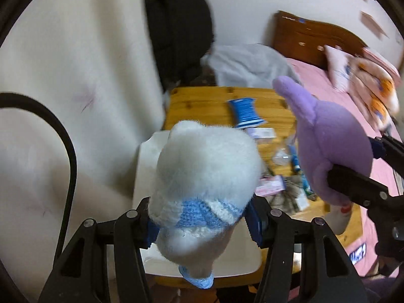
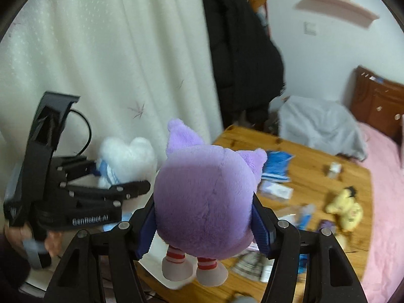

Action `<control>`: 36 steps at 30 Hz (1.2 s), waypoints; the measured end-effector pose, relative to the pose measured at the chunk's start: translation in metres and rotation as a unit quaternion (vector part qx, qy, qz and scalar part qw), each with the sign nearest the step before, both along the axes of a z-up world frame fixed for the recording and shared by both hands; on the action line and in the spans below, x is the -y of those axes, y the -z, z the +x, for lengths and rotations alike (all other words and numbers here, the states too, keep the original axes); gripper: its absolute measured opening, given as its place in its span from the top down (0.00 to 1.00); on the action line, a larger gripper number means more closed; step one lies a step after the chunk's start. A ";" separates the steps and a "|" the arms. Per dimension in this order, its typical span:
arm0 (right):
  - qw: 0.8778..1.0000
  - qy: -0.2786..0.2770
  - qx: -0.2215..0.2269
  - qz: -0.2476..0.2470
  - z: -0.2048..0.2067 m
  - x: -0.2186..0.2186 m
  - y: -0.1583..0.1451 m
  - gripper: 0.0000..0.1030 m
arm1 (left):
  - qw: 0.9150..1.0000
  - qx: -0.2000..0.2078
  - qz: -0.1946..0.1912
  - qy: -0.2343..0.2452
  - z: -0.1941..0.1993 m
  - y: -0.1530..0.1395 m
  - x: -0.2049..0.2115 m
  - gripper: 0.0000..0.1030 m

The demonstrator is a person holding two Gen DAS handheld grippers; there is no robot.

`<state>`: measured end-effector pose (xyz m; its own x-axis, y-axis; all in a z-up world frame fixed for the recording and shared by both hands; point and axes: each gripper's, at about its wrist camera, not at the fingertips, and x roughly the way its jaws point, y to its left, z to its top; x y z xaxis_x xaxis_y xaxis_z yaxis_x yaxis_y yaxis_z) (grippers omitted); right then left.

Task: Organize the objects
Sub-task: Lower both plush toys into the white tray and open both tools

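The left gripper (image 1: 199,224) is clamped on a white plush (image 1: 202,174), held in the air above the wooden table (image 1: 202,106). The right gripper (image 2: 204,229) is clamped on a purple plush (image 2: 204,194), also raised above the table, just beside the white one. A white tray (image 1: 146,166) lies at the table's near corner, its contents hidden. A yellow plush (image 2: 346,209) and packets lie scattered on the table near its bed-side edge.

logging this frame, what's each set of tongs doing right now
Left tongs: shut on the white plush toy.
Right tongs: shut on the purple plush toy.
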<state>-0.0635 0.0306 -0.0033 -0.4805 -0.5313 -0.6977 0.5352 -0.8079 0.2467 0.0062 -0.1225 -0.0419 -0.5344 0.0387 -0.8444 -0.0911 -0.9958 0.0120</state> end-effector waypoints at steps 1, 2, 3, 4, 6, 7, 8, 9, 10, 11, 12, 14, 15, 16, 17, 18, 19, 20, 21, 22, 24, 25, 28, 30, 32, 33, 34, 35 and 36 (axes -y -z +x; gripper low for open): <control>1.000 -0.005 0.013 -0.001 -0.006 0.009 0.008 0.36 | 1.000 0.007 -0.004 -0.016 -0.002 0.011 0.009 0.42; 1.000 -0.007 0.025 0.002 -0.012 0.019 0.018 0.36 | 1.000 0.012 -0.007 -0.025 -0.001 0.016 0.013 0.42; 0.999 -0.008 0.033 0.007 -0.013 0.025 0.026 0.36 | 0.999 0.020 -0.007 -0.033 -0.003 0.023 0.018 0.42; 0.999 -0.010 0.043 0.015 -0.018 0.032 0.036 0.36 | 0.999 0.029 -0.006 -0.041 -0.004 0.032 0.023 0.42; 0.998 -0.017 0.060 0.028 -0.023 0.047 0.052 0.35 | 0.998 0.045 0.000 -0.052 -0.006 0.048 0.031 0.42; 0.997 -0.020 0.067 0.035 -0.026 0.051 0.059 0.35 | 0.997 0.057 0.001 -0.058 -0.009 0.059 0.035 0.42; 0.996 -0.023 0.075 0.043 -0.029 0.056 0.067 0.34 | 0.996 0.063 0.003 -0.061 -0.010 0.066 0.038 0.42; 0.995 -0.024 0.083 0.047 -0.030 0.060 0.074 0.34 | 0.995 0.070 0.007 -0.065 -0.012 0.076 0.041 0.42; 0.994 -0.026 0.091 0.052 -0.033 0.065 0.081 0.33 | 0.994 0.080 0.010 -0.069 -0.014 0.084 0.043 0.42; 0.993 -0.029 0.099 0.057 -0.035 0.070 0.088 0.33 | 0.994 0.088 0.013 -0.070 -0.017 0.088 0.044 0.42; 0.992 -0.029 0.104 0.062 -0.036 0.072 0.094 0.33 | 0.993 0.094 0.017 -0.072 -0.018 0.093 0.044 0.42; 0.990 -0.031 0.113 0.074 -0.038 0.078 0.108 0.32 | 0.991 0.107 0.024 -0.073 -0.024 0.103 0.042 0.42; 0.990 -0.031 0.117 0.077 -0.039 0.082 0.114 0.30 | 0.991 0.111 0.023 -0.073 -0.018 0.107 0.044 0.42; 0.989 -0.029 0.122 0.080 -0.042 0.084 0.120 0.30 | 0.990 0.115 0.022 -0.073 -0.015 0.109 0.044 0.42; 0.988 -0.028 0.128 0.086 -0.045 0.086 0.125 0.30 | 0.990 0.120 0.023 -0.072 -0.015 0.112 0.044 0.42; 0.987 -0.027 0.132 0.089 -0.048 0.087 0.130 0.28 | 0.989 0.124 0.027 -0.070 -0.017 0.116 0.043 0.42; 0.986 -0.026 0.138 0.093 -0.050 0.087 0.133 0.27 | 0.989 0.128 0.031 -0.069 -0.018 0.119 0.043 0.42; 0.985 -0.027 0.144 0.092 -0.051 0.087 0.137 0.24 | 0.989 0.130 0.033 -0.068 -0.019 0.120 0.042 0.42; 0.984 -0.027 0.149 0.090 -0.051 0.086 0.139 0.24 | 0.988 0.133 0.034 -0.068 -0.018 0.120 0.042 0.42; 0.984 -0.026 0.152 0.087 -0.051 0.085 0.140 0.24 | 0.988 0.135 0.036 -0.067 -0.020 0.121 0.041 0.42; 0.985 -0.027 0.156 0.074 -0.050 0.080 0.140 0.24 | 0.988 0.137 0.032 -0.066 -0.019 0.121 0.040 0.42; 0.985 -0.028 0.157 0.065 -0.050 0.078 0.139 0.24 | 0.988 0.137 0.028 -0.061 -0.019 0.121 0.038 0.41; 0.986 -0.029 0.157 0.045 -0.050 0.073 0.133 0.24 | 0.987 0.146 0.021 -0.059 -0.019 0.122 0.035 0.38; 0.988 -0.028 0.151 0.034 -0.049 0.068 0.125 0.24 | 0.985 0.159 0.026 -0.066 -0.019 0.123 0.036 0.38; 0.989 -0.022 0.144 0.028 -0.046 0.063 0.118 0.24 | 0.982 0.170 0.036 -0.068 -0.020 0.124 0.037 0.38; 0.989 -0.018 0.142 0.025 -0.045 0.060 0.114 0.24 | 0.982 0.171 0.038 -0.070 -0.019 0.123 0.037 0.38; 0.990 -0.016 0.140 0.022 -0.044 0.057 0.110 0.24 | 0.982 0.169 0.040 -0.073 -0.018 0.121 0.038 0.38; 0.990 -0.012 0.137 0.017 -0.042 0.053 0.106 0.24 | 0.982 0.168 0.042 -0.074 -0.018 0.120 0.037 0.38; 0.991 -0.009 0.133 0.014 -0.041 0.050 0.102 0.24 | 0.982 0.169 0.041 -0.076 -0.018 0.118 0.037 0.38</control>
<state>-0.1045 -0.0190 -0.1052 -0.2685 -0.5171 -0.8127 0.4692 -0.8070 0.3585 -0.0116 -0.1596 -0.1603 -0.2293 0.0558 -0.9718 0.0746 -0.9944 -0.0747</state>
